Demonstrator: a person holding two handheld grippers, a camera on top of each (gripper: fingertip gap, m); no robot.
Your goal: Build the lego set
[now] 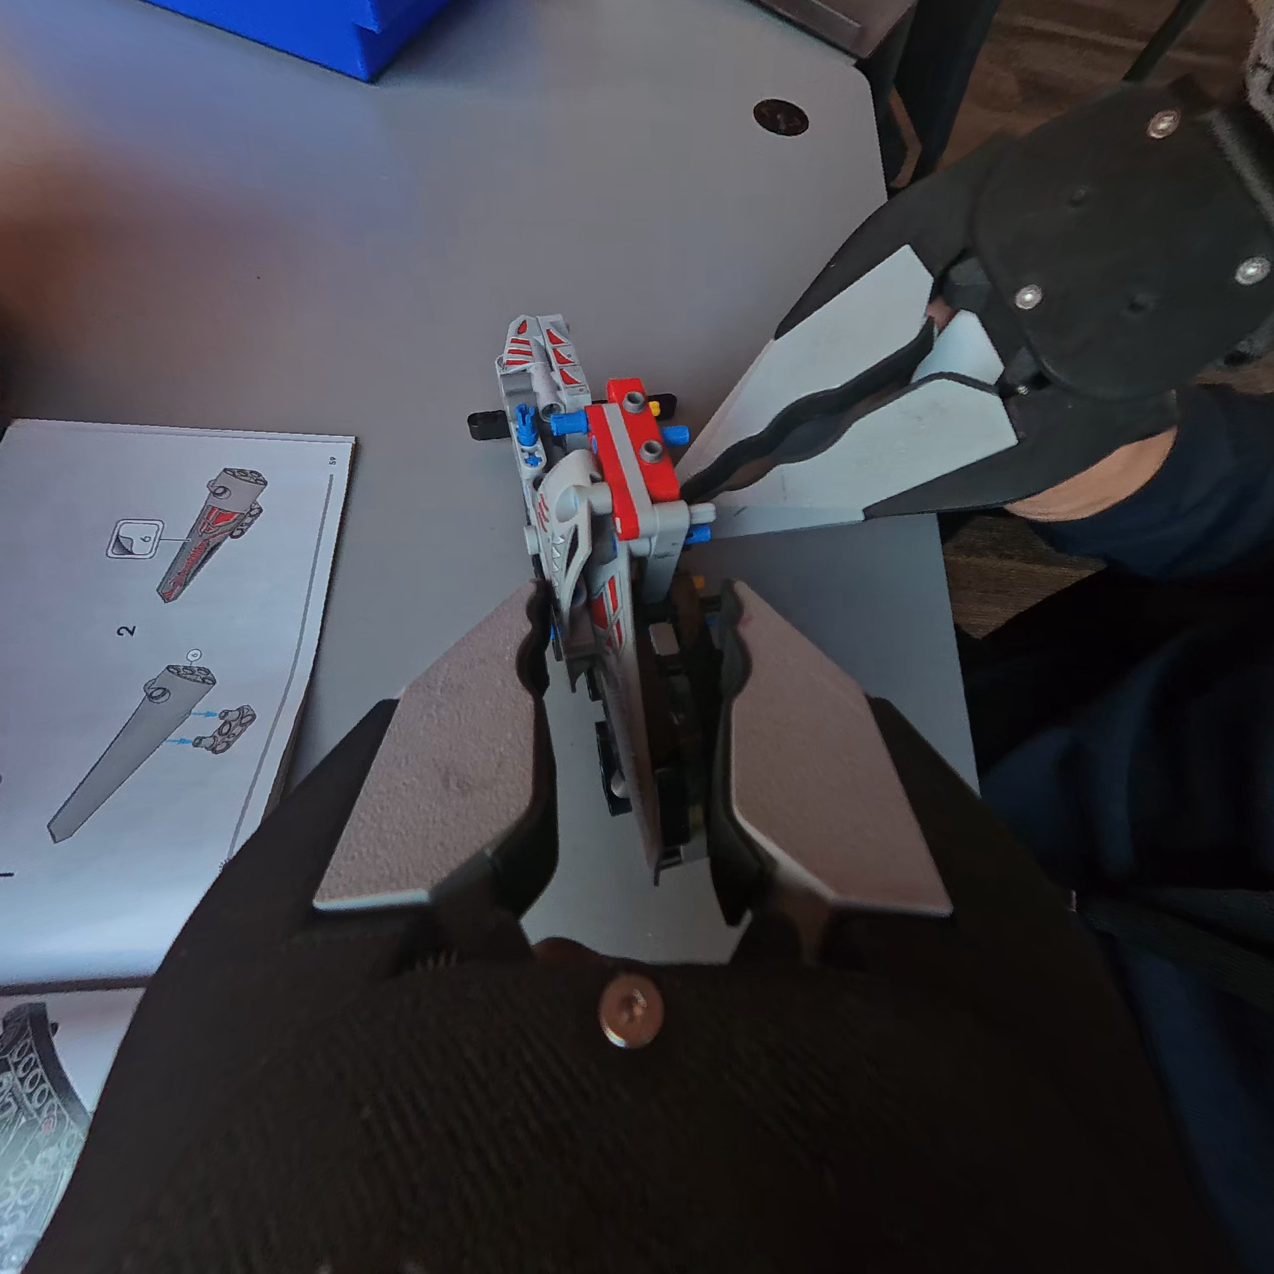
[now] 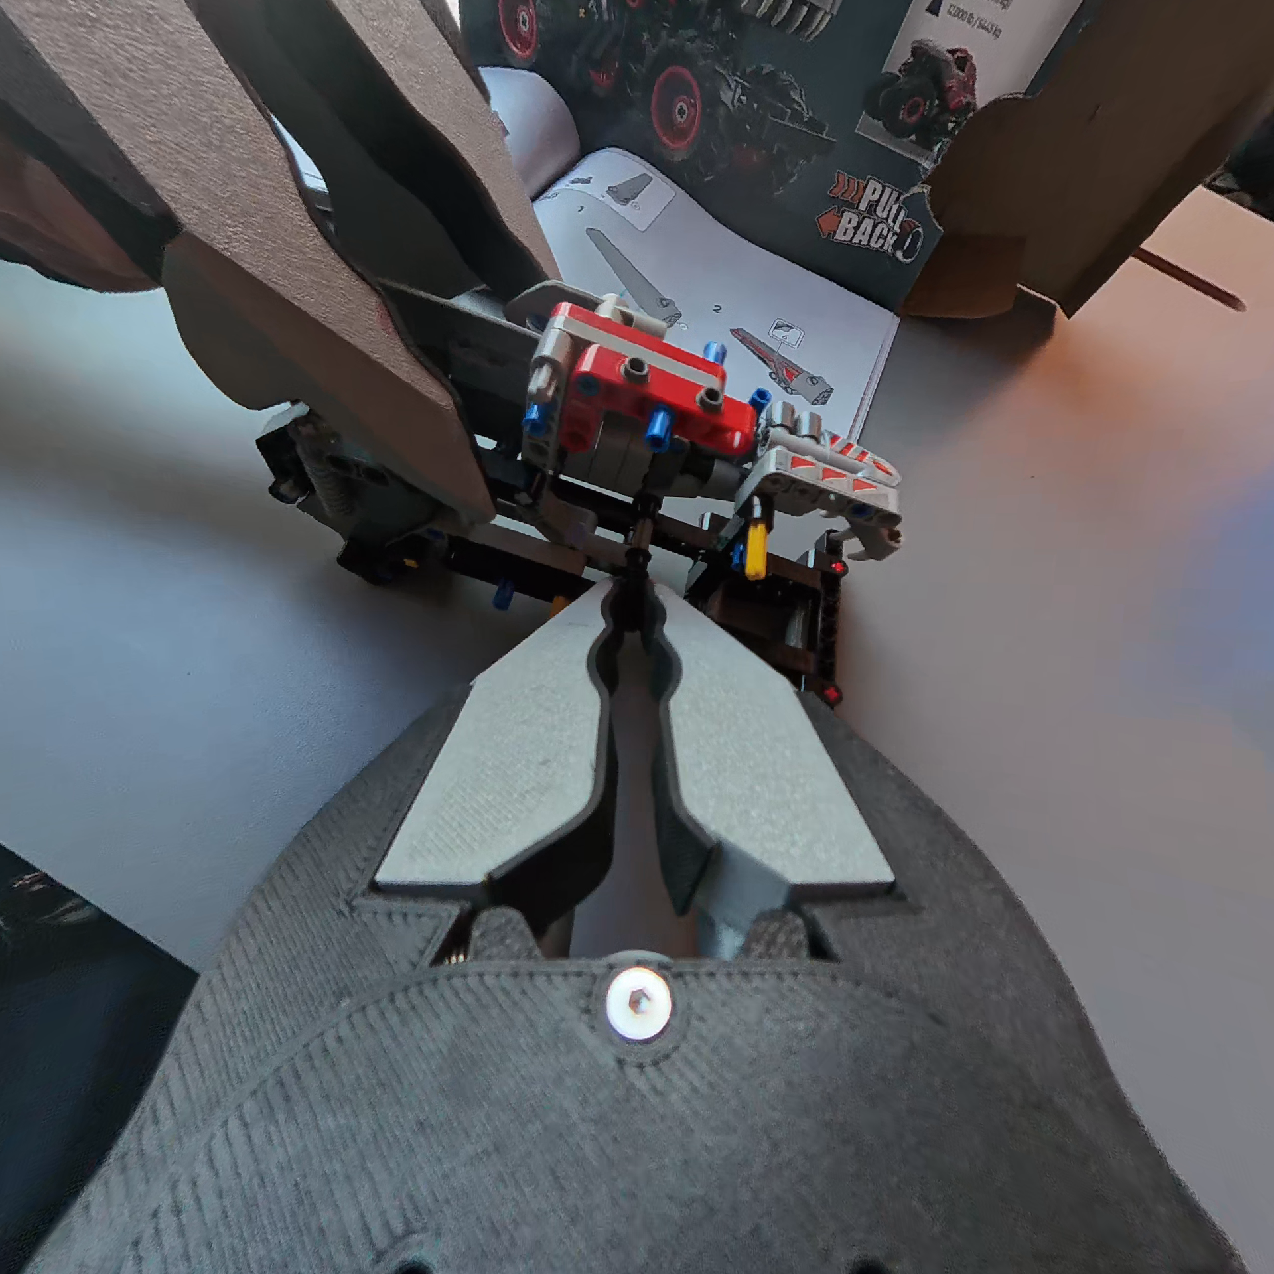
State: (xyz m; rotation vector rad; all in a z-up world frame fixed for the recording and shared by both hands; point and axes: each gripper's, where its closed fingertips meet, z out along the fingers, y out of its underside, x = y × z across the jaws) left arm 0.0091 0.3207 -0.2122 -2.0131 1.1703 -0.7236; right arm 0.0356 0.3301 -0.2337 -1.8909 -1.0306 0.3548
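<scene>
The partly built lego model (image 1: 607, 482) is grey and black with a red block, blue pins and red-striped grey panels. It stands on edge on the grey table. My left gripper (image 1: 634, 610) is shut on the model's lower half, one finger on each side. My right gripper (image 2: 631, 594) comes in from the right, and its tips also show in the left wrist view (image 1: 689, 488). It is shut on a thin black axle (image 2: 640, 544) that sticks out of the model (image 2: 648, 407) below the red block. The left gripper's fingers (image 2: 331, 331) clamp the model's black chassis end.
An open instruction booklet (image 1: 172, 620) lies left of the model; it also shows in the right wrist view (image 2: 689, 262). The printed lego box (image 2: 744, 103) with cardboard flaps (image 2: 1117, 138) stands behind it. A blue box (image 1: 310, 27) is at the far edge. The table's right edge (image 1: 944, 551) is close. There is about 4 cm between the tips of the two grippers.
</scene>
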